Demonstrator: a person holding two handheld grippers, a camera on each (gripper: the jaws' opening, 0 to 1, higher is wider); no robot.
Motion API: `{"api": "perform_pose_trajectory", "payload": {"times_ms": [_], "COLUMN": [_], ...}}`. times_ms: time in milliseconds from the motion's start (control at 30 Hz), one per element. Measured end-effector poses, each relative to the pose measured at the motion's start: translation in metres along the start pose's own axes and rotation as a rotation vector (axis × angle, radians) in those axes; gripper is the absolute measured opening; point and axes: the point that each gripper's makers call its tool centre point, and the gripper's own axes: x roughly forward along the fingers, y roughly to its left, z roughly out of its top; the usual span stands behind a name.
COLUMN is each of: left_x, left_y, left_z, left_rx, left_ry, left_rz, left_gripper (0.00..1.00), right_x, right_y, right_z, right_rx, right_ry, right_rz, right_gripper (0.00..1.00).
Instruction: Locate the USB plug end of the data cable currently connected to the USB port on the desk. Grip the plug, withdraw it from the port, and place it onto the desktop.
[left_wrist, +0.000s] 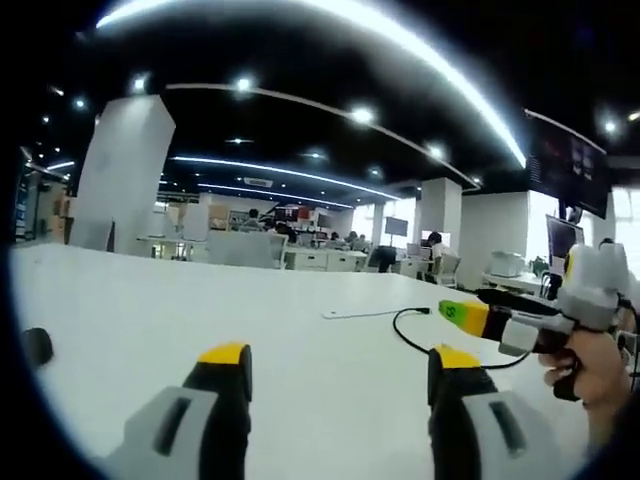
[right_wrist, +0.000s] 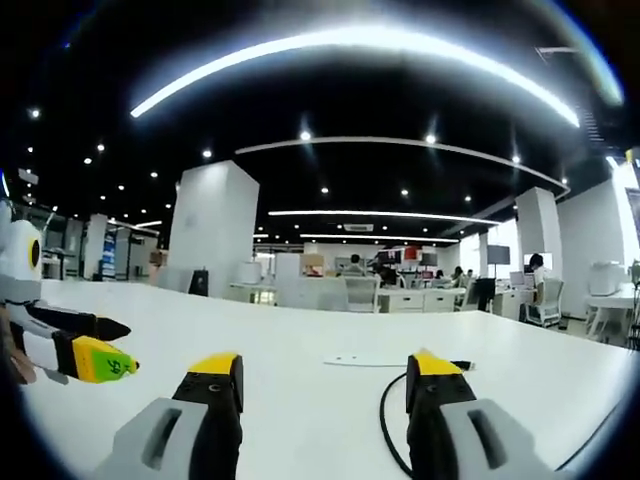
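Item: white table (left_wrist: 150, 310), taken as the landmark for every entry below.

Left gripper view, listed left to right. A small dark round object (left_wrist: 37, 346) is recorded at the table's near left edge; its kind cannot be told. The left claw (left_wrist: 340, 365) is held low over the near part of the table, its yellow-tipped jaws spread wide with nothing between them. A flat white plate (left_wrist: 345, 314) is noted lying on the table toward the middle. A black data cable (left_wrist: 410, 335) is seen looping over the table just beyond that plate, one small plug end (left_wrist: 426, 311) lying at the loop's far side. The right claw (left_wrist: 465, 314) is seen entering over the table's right side, held by a hand (left_wrist: 595, 365); a yellow-and-green tip is presented and a dark jaw above it, slightly parted, nothing pinched.

Right gripper view, listed left to right. The left claw (right_wrist: 95, 350) is seen at the table's left. The right claw (right_wrist: 325, 375) is held over the near table, jaws spread and empty. The cable (right_wrist: 385, 420) is recorded curving past the right jaw, the plug (right_wrist: 462, 366) partly hidden behind that jaw's tip.

Step in hand, as judged: locating and approaching; whether the plug is seated in a port cannot be told. The next move calls for the right claw to be brought forward, lined up on the plug and pressed together on it.
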Motion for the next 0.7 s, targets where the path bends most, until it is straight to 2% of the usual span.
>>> {"api": "perform_pose_trajectory", "payload": {"times_ms": [300, 700], "left_x": [-0.003, -0.003], "left_y": [0.011, 0.016], "left_z": [0.011, 0.014], "left_rx": [0.015, 0.036], "left_ry": [-0.052, -0.071], "left_rz": [0.055, 0.089], "left_gripper": [0.71, 0.71], "right_x": [-0.001, 0.0], "right_y": [0.001, 0.003], "right_z": [0.002, 0.0], "right_rx": [-0.003, -0.007], "right_ry": [-0.009, -0.011], "right_rz": [0.007, 0.011], "right_gripper": [0.67, 0.67]}}
